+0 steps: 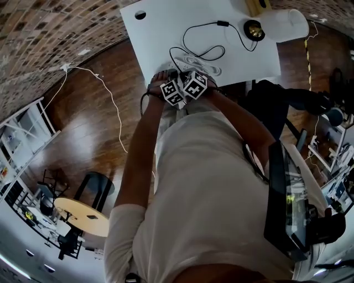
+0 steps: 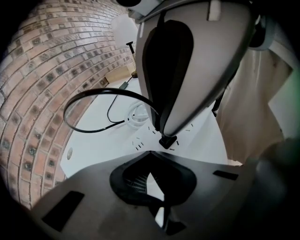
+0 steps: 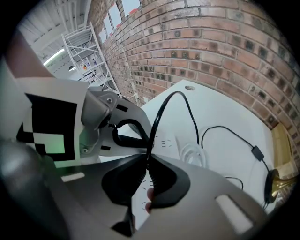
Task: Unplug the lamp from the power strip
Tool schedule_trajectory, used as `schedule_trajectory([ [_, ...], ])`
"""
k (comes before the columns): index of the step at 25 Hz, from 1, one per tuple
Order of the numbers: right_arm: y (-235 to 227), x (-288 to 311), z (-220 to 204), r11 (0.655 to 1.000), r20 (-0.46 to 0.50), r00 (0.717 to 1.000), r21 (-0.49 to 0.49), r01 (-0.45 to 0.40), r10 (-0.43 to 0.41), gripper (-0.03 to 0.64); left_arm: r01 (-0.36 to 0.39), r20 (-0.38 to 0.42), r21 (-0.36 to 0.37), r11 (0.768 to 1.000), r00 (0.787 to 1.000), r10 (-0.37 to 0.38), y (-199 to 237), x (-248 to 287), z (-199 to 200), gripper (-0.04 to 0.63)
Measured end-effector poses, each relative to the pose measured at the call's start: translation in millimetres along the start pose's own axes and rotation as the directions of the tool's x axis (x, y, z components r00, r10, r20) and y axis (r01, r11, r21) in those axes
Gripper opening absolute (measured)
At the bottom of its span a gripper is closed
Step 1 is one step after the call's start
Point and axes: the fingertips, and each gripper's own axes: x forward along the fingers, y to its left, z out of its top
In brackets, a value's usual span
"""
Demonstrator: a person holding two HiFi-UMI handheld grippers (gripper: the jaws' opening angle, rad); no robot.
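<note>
The white power strip (image 2: 140, 140) lies near the front edge of the white table (image 1: 160, 38). A black plug (image 2: 168, 140) stands against its face. My right gripper (image 3: 147, 159) is shut on that plug, and the black lamp cord (image 3: 161, 105) rises out from between the pads. The cord loops back to the brass-based lamp (image 1: 254, 29) with its white shade (image 1: 285, 25) at the table's far side. My left gripper (image 2: 150, 154) is shut with nothing in it, tips down beside the strip's near end. Both marker cubes (image 1: 185, 88) sit close together in the head view.
The strip's own white cable (image 2: 138, 115) lies coiled just behind it. A wooden block (image 1: 257, 6) stands by the brick wall (image 3: 220, 51) at the table's back. A dark chair (image 1: 276, 97) is to the right. A white cable (image 1: 105, 88) runs across the wooden floor.
</note>
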Motion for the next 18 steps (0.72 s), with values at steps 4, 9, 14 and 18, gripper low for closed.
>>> schedule_trajectory([
  [4,1.1,-0.6,-1.7,1.000,0.005,1.000,0.005,0.014,-0.014,0.017,0.001,-0.009,-0.001,1.000,1.000,-0.001,-2.2,-0.7,0.9,-0.015],
  [9,0.2,1.4,0.4,1.000,-0.020,1.000,0.000,0.003,-0.003,0.016,-0.010,-0.005,0.023,1.000,1.000,0.010,-0.4,-0.5,-0.2,-0.015],
  [14,0.6,-1.6,-2.6,0.997,-0.014,0.999,0.071,-0.033,0.034,0.015,-0.014,-0.002,0.171,0.985,1.000,0.014,-5.9,-2.9,1.5,-0.015],
  [18,-0.9,-2.0,-0.5,0.993,-0.015,0.998,0.110,-0.052,0.054,0.015,-0.037,0.000,0.201,0.979,0.999,0.038,-4.2,-4.1,0.3,-0.015],
])
